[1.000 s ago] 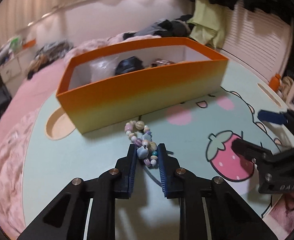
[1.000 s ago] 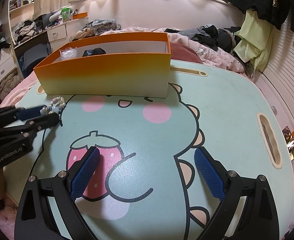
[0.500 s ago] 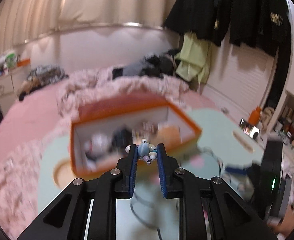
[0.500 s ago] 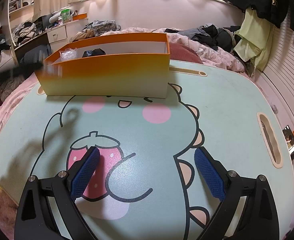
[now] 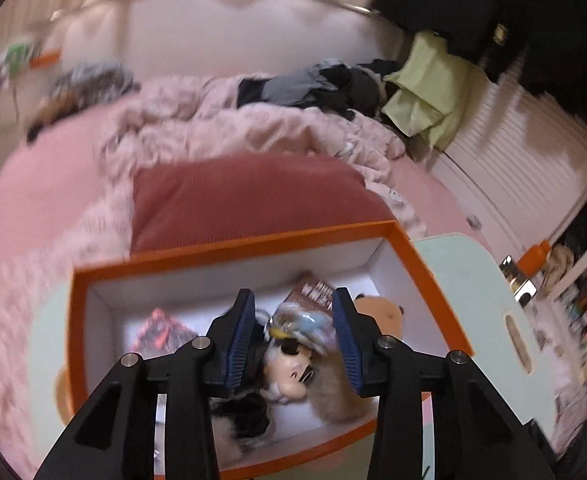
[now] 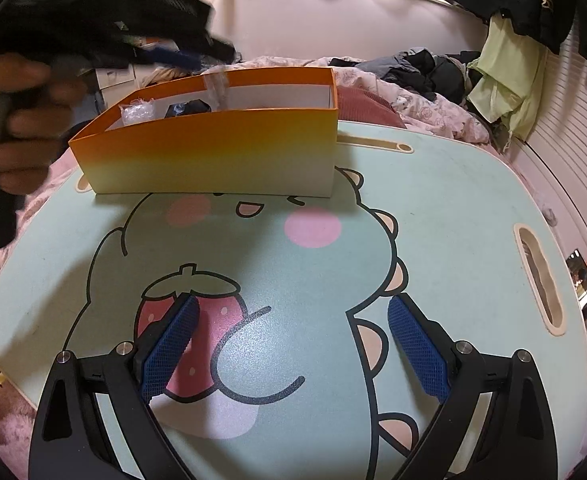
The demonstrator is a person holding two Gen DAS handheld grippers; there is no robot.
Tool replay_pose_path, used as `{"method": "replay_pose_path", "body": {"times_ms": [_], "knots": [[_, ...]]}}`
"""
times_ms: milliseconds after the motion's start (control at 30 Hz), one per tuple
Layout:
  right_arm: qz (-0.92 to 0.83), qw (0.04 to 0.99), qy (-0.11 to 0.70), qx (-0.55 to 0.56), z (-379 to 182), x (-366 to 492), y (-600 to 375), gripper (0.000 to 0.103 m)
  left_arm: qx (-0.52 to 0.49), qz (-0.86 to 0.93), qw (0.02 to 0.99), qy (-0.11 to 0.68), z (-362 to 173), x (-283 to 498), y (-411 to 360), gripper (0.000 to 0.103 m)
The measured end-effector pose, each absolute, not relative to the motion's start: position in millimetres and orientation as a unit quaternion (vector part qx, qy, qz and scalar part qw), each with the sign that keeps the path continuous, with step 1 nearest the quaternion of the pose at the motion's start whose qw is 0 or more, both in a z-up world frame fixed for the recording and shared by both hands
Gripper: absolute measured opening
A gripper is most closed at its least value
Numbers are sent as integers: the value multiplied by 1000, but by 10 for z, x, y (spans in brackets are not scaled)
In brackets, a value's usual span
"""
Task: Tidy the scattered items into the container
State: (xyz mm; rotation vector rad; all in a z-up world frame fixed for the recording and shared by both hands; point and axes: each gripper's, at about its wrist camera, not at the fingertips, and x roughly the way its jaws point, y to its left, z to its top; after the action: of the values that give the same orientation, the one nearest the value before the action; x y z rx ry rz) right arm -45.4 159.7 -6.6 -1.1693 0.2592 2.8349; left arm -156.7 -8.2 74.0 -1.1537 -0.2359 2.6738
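The left tongs (image 5: 293,330) hang above the orange box (image 5: 421,268), spread apart. The bead bracelet (image 5: 299,326), blurred, sits between the blue pads without clearly touching either. Beneath them in the box lie a doll's face (image 5: 291,376) and a brown plush (image 5: 377,312). The right tongs (image 6: 289,344) hover wide apart over the strawberry print on the surface (image 6: 453,208), holding nothing, the box (image 6: 213,152) well ahead.

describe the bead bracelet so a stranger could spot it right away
Find the orange box on the mint table. Above its white interior the left tongs are spread open. The bead bracelet is the blurred pastel cluster between them, paler than the dark toys below.
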Motion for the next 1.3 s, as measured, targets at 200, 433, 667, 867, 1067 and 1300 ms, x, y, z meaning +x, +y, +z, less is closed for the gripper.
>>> {"method": "replay_pose_path", "body": {"times_ms": [200, 433, 667, 867, 1067, 1300], "knots": [[921, 31, 85, -379, -76, -466, 1612, 95, -360, 924, 100, -80, 817, -1107, -189, 74], [921, 31, 85, -379, -78, -473, 1617, 95, -336, 935, 86, -74, 769, -493, -347, 91], [921, 32, 84, -379, -83, -484, 1619, 95, -406, 908, 54, -88, 265, -286, -413, 91], [921, 32, 85, -379, -83, -481, 1621, 95, -418, 908, -2, -31, 9, -189, -243, 102], [921, 36, 79, -381, -90, -484, 1608, 95, -414, 910, 12, -4, -1, -165, -145, 103], [921, 36, 77, -380, -94, -453, 1576, 95, -412, 911, 18, -3, 3, -140, -180, 103]]}}
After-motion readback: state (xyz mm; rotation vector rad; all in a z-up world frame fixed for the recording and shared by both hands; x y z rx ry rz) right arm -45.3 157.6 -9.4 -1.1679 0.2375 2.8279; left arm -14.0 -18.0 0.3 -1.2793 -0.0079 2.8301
